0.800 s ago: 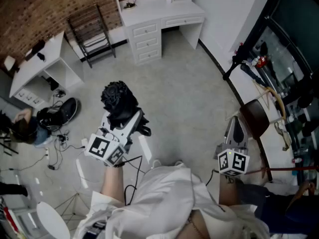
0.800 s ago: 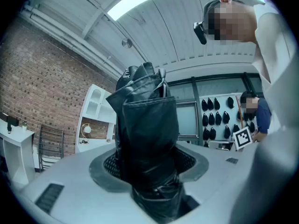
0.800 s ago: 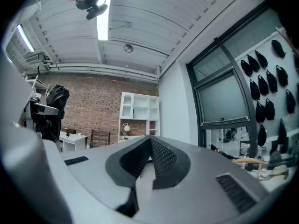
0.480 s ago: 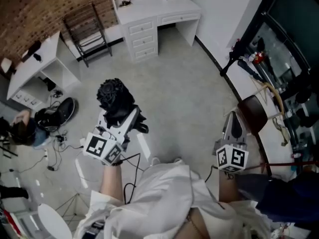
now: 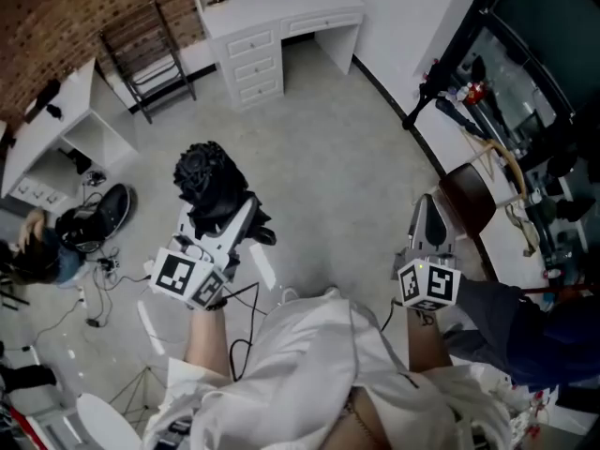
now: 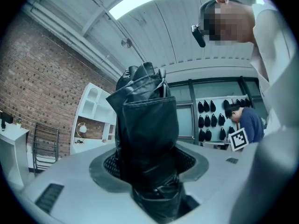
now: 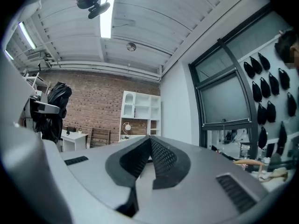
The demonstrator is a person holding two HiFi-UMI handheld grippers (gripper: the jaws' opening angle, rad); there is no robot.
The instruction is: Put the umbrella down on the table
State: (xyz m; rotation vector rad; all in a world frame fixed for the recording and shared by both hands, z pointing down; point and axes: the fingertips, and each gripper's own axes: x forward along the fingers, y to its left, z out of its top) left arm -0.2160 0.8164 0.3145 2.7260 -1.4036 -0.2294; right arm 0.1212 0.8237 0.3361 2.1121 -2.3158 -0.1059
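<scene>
The floor [image 5: 328, 148] takes up most of the head view and lies directly under both sets of jaws, with no tabletop beneath either. A white desk [image 5: 281, 12] stands well ahead of the jaws. A cluttered white surface [image 5: 495, 251], probably a table, runs just to the right of the right jaws, with a brown stool [image 5: 469, 200] at its edge. Which of the two is the intended table I cannot tell. The folded black umbrella [image 5: 211, 181] is in the left gripper [image 5: 234, 217]. Its jaws stand wide and grasp the bundle low down, so most of it juts out beyond the tips, in mid-air and well apart from either surface. The right gripper [image 5: 429, 221] is clenched with its pads together and nothing between them. The main risk is letting go here, because the umbrella would fall to the floor rather than onto a table. The left jaws bite on loose, slick fabric rather than a firm shaft, as far as the left gripper view shows. With so much of the umbrella beyond the jaws, it could tilt or slide out during a swing or a quick turn. If the right-hand surface is the goal, the left jaws have to cross in front of the body and past the right gripper, so the umbrella could knock the stool or the clutter. A cable [image 5: 246, 298] trailing behind the left jaws could also snag on a long reach.
</scene>
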